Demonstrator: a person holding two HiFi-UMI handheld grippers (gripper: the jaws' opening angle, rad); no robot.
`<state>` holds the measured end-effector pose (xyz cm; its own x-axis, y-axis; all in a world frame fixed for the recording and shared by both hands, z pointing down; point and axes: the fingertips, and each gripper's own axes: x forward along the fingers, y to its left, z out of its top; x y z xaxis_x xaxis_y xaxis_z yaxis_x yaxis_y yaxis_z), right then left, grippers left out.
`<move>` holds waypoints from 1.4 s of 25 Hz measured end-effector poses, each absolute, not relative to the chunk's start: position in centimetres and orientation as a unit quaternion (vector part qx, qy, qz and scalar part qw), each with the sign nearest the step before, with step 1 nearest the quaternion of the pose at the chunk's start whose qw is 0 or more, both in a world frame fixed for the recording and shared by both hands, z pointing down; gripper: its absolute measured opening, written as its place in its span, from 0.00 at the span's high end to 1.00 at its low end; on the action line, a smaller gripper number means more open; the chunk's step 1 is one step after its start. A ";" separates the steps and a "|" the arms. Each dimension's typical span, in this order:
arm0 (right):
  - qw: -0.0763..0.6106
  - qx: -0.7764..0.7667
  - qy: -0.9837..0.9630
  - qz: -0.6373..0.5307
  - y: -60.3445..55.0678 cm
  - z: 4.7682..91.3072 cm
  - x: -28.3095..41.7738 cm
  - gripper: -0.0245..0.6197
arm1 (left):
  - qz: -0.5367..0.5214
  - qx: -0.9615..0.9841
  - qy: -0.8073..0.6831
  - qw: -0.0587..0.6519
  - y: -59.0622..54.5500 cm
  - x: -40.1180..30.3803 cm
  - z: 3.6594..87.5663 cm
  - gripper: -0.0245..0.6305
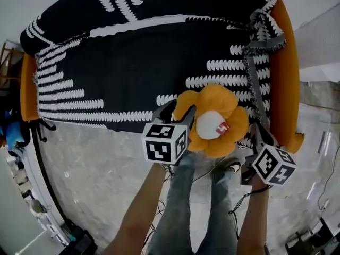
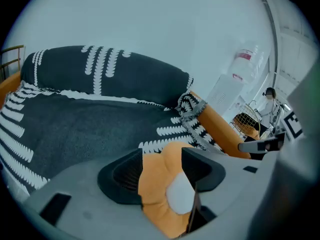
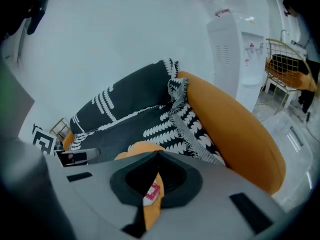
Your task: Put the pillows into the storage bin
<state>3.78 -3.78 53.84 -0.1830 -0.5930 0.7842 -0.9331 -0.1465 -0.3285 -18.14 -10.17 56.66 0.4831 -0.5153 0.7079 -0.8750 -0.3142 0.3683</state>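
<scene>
**Head view.** The pillow point(image 1: 212, 118), an orange flower shape with a white centre and a small red tag, hangs in the air just in front of the sofa point(image 1: 282, 62), over the front edge of its seat near the right arm. The left claw point(image 1: 178, 115) grips the petal farthest from that arm, and the right claw point(image 1: 257, 137) is at the petal nearest it. The white face points up at the camera. The pillow is nearly round, so it has no real long axis, only a slight stretch along the line between the 2 claws, parallel to the sofa front. A black-and-white throw point(image 1: 133, 73) covers the seat.

**Left gripper view.** The jaws stand about half open, clamped on a thick orange petal that fills the gap. A wire basket point(image 2: 247, 119) stands beyond the sofa's arm.

**Right gripper view.** The jaws are nearly together, pinching only a thin fold of the pillow's edge beside the tag. The basket, with something orange in it, shows past the arm, well apart from the sofa. It is probably the bin.

**Risk.** The right hold looks shallow. Pulling the 2 claws apart could slide the fold free and leave the pillow swinging from 1 petal. Wide petals might also snag the basket rim.
</scene>
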 end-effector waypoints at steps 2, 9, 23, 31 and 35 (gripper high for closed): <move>0.198 0.606 -0.625 0.450 -3.9 54.6 2.9 0.96 | 0.247 0.772 -0.442 0.385 -9.3 -18.6 58.1 0.60; 0.217 0.599 -0.622 0.456 -4.8 56.4 1.1 0.96 | 0.290 0.776 -0.402 0.390 -8.7 -19.3 62.0 0.60; 0.224 0.600 -0.610 0.467 -6.3 58.2 0.7 0.96 | 0.413 0.811 -0.256 0.324 -8.9 -17.9 66.8 0.60; 0.216 0.604 -0.602 0.475 -6.4 58.9 1.1 0.96 | 0.410 0.801 -0.252 0.355 -9.4 -17.4 68.1 0.62; 0.214 0.605 -0.602 0.475 -6.4 58.7 1.3 0.96 | 0.412 0.797 -0.246 0.366 -9.4 -17.2 68.3 0.64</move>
<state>1.26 -6.41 58.73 -0.1754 -0.5255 0.8325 -0.9317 -0.1846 -0.3129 -17.24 -9.40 68.33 0.5386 -0.0900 0.8378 -0.6947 -0.6101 0.3810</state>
